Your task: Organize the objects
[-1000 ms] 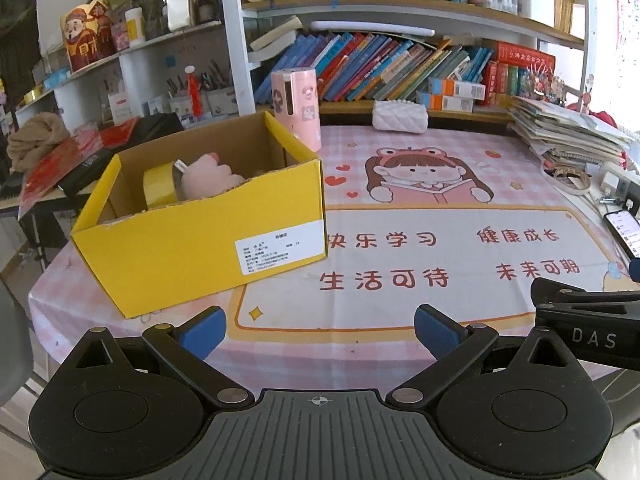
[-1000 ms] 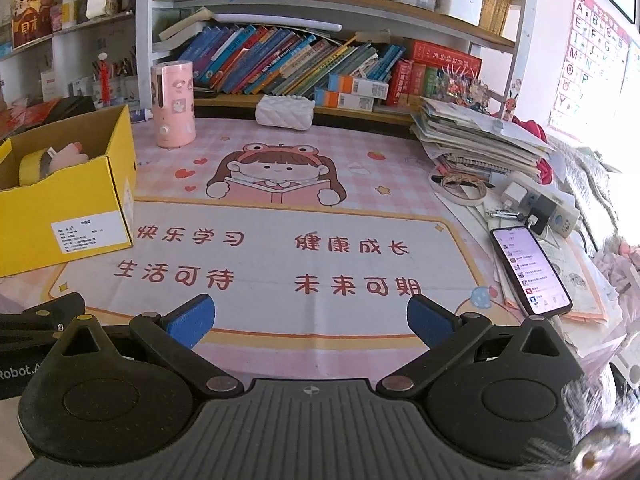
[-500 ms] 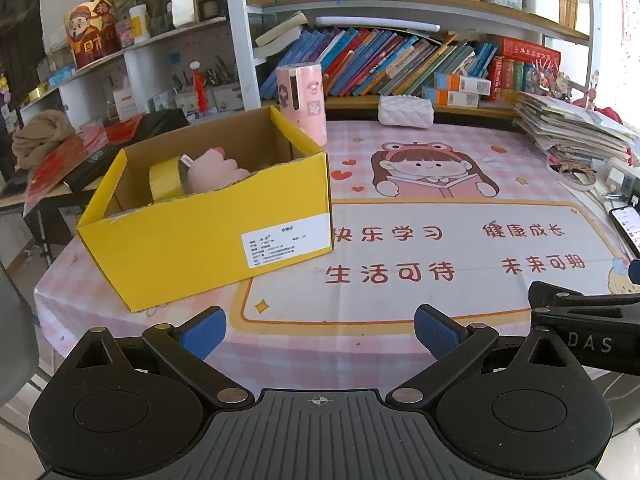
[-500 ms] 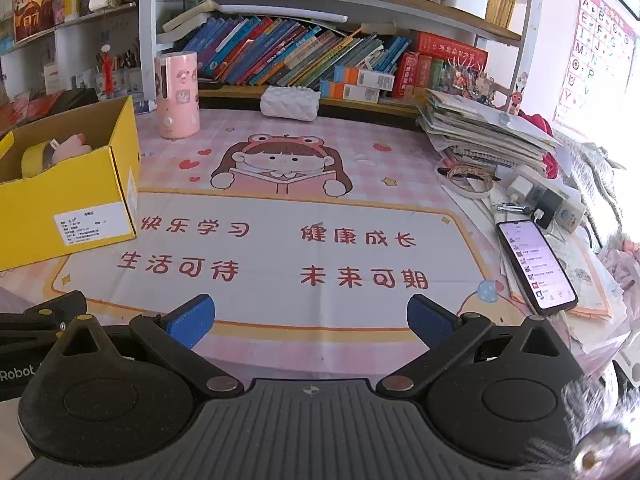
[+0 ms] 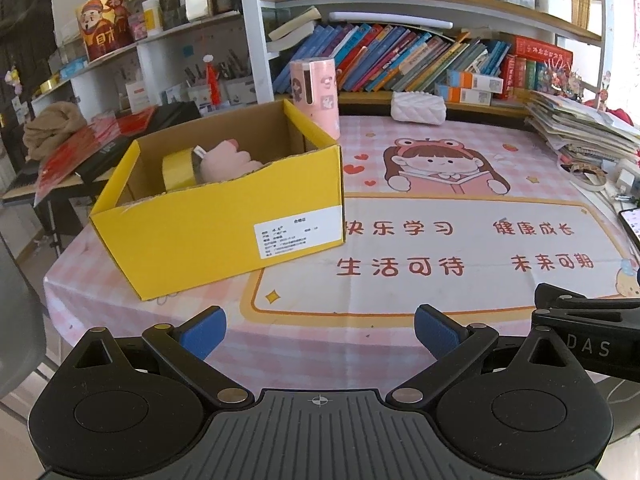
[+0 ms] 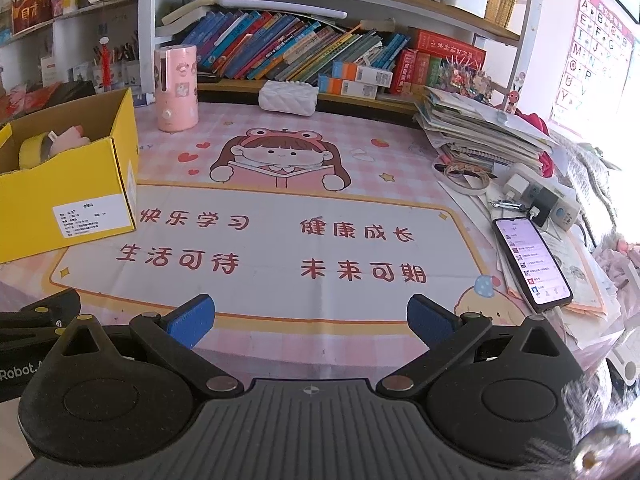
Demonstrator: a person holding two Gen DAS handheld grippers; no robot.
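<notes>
2 tools hang at the near edge of the tabletop (image 6: 280, 248), both with their blue-padded fingers spread wide and nothing between them. The left tool (image 5: 318, 326) faces the open yellow cardboard box (image 5: 224, 228), which stands ahead and to its left on the pink checked tablecloth, well apart from the fingertips. A white printed label sits on the box's near wall. Inside the box lie a yellow roll of tape (image 5: 178, 170) and, just beside it on the right, a soft pink plush toy (image 5: 228, 162); whether the 2 touch cannot be told.

The right tool (image 6: 310, 318) points at the middle of the cloth, where a cartoon girl and red Chinese characters are printed. From this view the box (image 6: 68, 200) lies far to the left of the fingers, and part of the left tool's black body shows at the lower left corner. A tall pink cylindrical container (image 6: 176, 88) stands upright behind the box, near the back of the tabletop, with a white quilted pouch (image 6: 288, 98) to its right. At the right edge of the tabletop a black smartphone (image 6: 530, 264) lies face up with its screen lit, near a stack of papers and books (image 6: 480, 128). Shelves full of books rise behind.
</notes>
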